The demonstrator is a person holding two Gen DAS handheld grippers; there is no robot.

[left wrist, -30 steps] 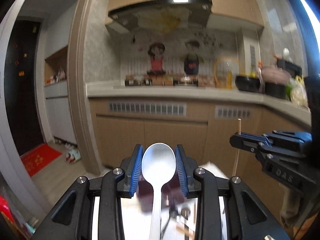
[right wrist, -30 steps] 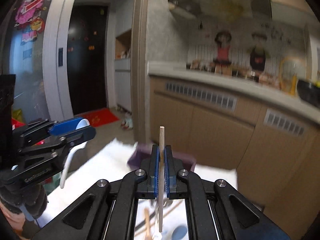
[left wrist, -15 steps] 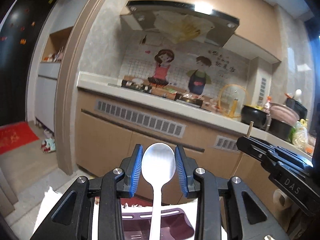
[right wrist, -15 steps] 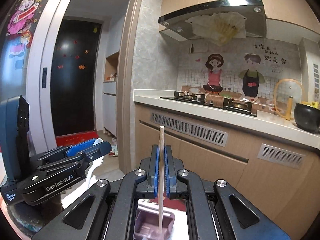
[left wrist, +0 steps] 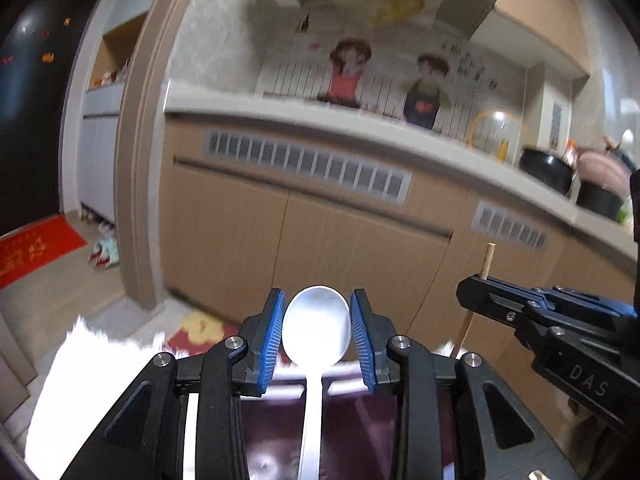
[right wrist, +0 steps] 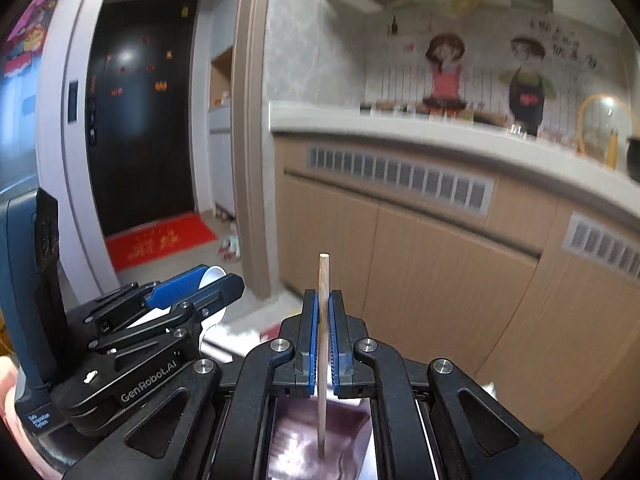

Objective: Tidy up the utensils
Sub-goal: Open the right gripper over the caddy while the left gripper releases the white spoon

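The white spoon [left wrist: 316,328] sits upright between the blue pads of your left gripper [left wrist: 317,334], bowl up at the fingertips and handle running down toward the camera; the pads stand close on either side of the bowl, and it looks gripped at its edges. Your right gripper [right wrist: 323,334] is closed almost completely on a thin wooden chopstick [right wrist: 323,320], which stands vertical with its top clear above the fingers and its lower end hanging down between the arms. In the right wrist view you can see your left gripper [right wrist: 192,288] just beside the right one, at much the same height, the spoon's white bowl peeking out of it.

Under both tools lies a dark purple tray [right wrist: 304,432], on something white and fluffy [left wrist: 80,380]. The chopstick's lower tip hangs over the tray's inside; whether it touches the bottom you cannot tell, since that area is blurred. The spoon's handle likewise runs down over the tray in the left wrist view, but contact is not visible there either.

So, as a judgement: both utensils are picked up and carried over the tray, and neither is released. What is left is to lower each into its place and open the fingers. Whether the tray has separate compartments, or other utensils wait elsewhere, these views do not show
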